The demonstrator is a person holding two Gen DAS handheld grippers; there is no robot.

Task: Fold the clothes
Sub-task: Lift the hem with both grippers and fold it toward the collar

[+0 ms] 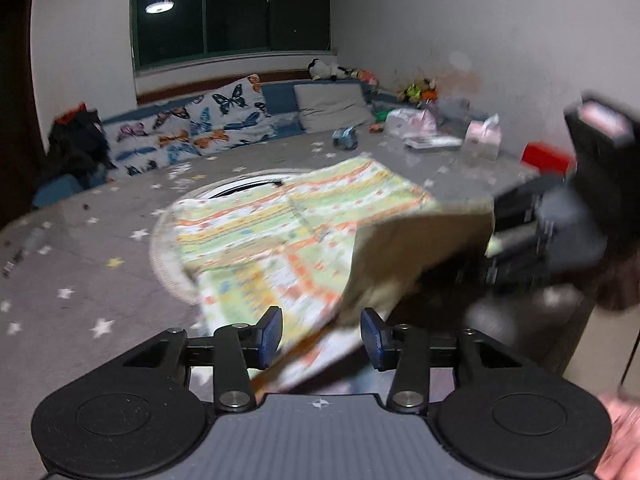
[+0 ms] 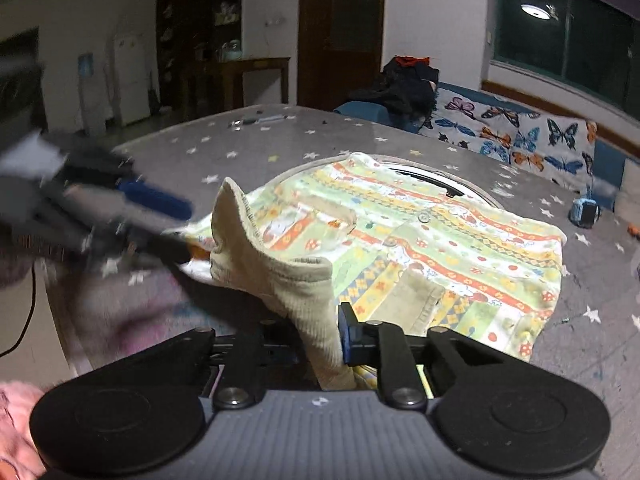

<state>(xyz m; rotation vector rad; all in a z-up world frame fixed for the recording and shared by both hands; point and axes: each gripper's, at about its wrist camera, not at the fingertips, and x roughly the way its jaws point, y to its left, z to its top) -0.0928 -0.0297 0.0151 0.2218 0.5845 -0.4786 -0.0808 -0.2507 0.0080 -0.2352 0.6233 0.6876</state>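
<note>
**Patterned garment half lifted over the star-print table**

Left wrist view: the left hand-held gripper [image 1: 321,338] stands with its blue pads [image 1: 272,334] spread apart. A blurred edge of the patterned garment [image 1: 280,232] passes through the gap between them, and neither pad visibly presses on it. The garment, striped in green, yellow and orange, lies across a round white disc [image 1: 168,264] set on the grey table [image 1: 80,280] with its star-print cover. On the right its beige ribbed cuff [image 1: 420,248] is raised off the surface toward the right hand-held gripper [image 1: 500,256], which shows only as a dark blur, so its grip cannot be read from here. Butterfly-print cushions [image 1: 200,128] and a grey pillow [image 1: 332,106] line the far side under a dark window [image 1: 232,12].

Right wrist view: the right hand-held gripper [image 2: 320,340] is pinched on the beige ribbed cuff [image 2: 304,280]; the cloth fills the narrow space beside the one visible blue pad and rises from it in a fold. The rest of the garment [image 2: 440,240] spreads flat over the disc, buttons showing down its front. The left hand-held gripper [image 2: 176,228] comes in from the left, motion-blurred, its fingers apart at the garment's near edge. A fuzzy pink sleeve [image 2: 16,420] shows at the lower left corner.
</note>
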